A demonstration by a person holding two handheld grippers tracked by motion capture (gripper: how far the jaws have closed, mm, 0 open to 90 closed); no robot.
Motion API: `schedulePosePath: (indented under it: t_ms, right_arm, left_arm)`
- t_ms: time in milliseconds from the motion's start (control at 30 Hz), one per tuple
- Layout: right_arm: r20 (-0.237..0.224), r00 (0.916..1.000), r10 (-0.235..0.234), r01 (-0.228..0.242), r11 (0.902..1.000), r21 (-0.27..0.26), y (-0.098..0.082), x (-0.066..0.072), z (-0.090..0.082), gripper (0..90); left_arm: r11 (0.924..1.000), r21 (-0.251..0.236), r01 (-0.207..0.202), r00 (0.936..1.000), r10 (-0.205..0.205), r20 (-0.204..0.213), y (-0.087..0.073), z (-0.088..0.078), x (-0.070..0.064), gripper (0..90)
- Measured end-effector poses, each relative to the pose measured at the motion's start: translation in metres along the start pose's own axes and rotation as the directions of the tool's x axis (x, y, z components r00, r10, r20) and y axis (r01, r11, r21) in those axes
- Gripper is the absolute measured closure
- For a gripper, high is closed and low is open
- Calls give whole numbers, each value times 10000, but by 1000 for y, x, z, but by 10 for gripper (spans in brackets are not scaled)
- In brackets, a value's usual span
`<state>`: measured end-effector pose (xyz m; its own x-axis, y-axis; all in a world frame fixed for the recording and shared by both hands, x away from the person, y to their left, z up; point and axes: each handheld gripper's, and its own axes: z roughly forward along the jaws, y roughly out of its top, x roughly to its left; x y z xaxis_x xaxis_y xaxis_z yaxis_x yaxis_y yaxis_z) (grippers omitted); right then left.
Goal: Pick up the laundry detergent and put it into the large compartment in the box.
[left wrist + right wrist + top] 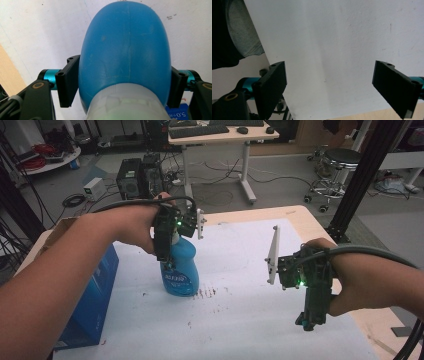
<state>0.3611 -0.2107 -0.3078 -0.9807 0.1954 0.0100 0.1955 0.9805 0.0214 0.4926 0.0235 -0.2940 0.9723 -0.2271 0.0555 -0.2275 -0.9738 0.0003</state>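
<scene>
Bottle pinched by your left hand-held gripper

Your left hand-held gripper (pixel 125 87) comes down from above on the blue bottle (pixel 180 267). Its two black jaws press on the bottle's sides, just below the pale cap, so it is pinching the bottle. The bottle stands upright on the white sheet (pixel 240 320) on the bench (pixel 310 220), beside a blue box (pixel 92 305). Your right hand-held gripper (pixel 329 85) hangs over the bare sheet, well apart from the bottle. Its jaws are spread wide with nothing between them.
</scene>
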Motion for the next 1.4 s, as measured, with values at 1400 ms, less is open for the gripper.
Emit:
schedulePosePath:
  t_ms: [1400]
  right_arm:
    - [219, 9994, -271, 272, 9996, -44, 7, 10, -8, 115]
  left_arm:
    - [9928, -4, 1196, 9928, -1196, -27, -18, -72, -35, 385]
